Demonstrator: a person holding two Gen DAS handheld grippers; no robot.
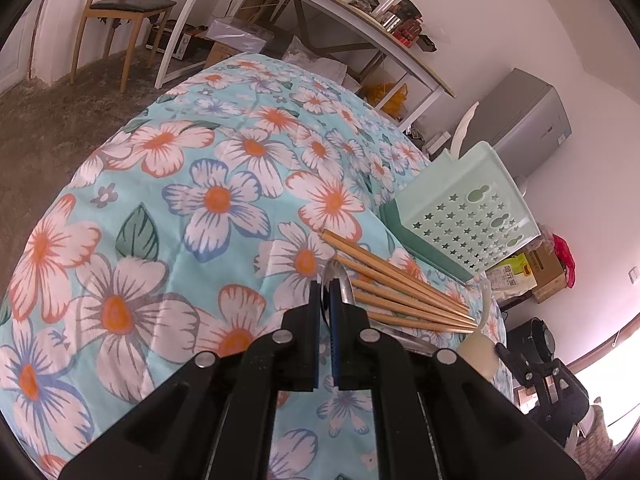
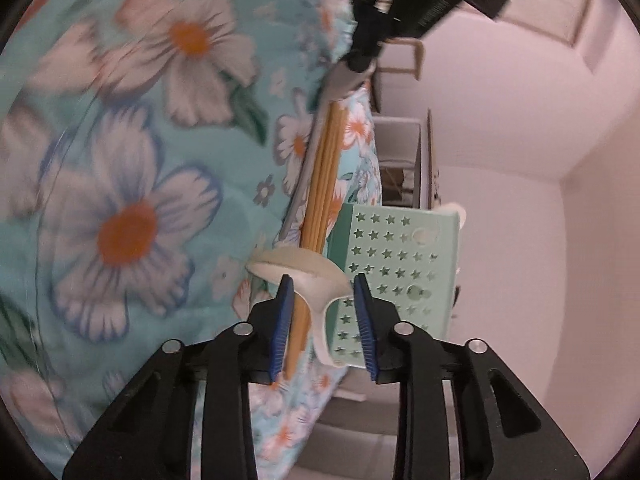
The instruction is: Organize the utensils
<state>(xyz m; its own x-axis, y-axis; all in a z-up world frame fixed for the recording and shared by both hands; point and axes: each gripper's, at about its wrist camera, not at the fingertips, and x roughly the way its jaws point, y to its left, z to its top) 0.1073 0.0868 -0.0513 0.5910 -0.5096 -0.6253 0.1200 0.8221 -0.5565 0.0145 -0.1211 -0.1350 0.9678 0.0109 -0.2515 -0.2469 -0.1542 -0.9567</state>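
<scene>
My left gripper (image 1: 331, 284) is shut on the bowl end of a metal spoon (image 1: 340, 280) lying on the flowered cloth; the spoon also shows in the right wrist view (image 2: 308, 156). Several wooden chopsticks (image 1: 400, 292) lie beside it, fanned toward a cream ceramic spoon (image 1: 478, 344). A pale green perforated utensil basket (image 1: 468, 208) stands behind them. My right gripper (image 2: 324, 280) is open, its jaws on either side of the cream spoon (image 2: 312, 276) without touching it, with the chopsticks (image 2: 324, 180) and the basket (image 2: 392, 272) beyond.
The table's right edge (image 1: 496, 320) drops off just past the utensils. A white spoon (image 1: 466, 128) stands in the basket. A wooden chair (image 1: 124, 12), a long desk (image 1: 340, 12) and a grey cabinet (image 1: 524, 116) stand behind the table.
</scene>
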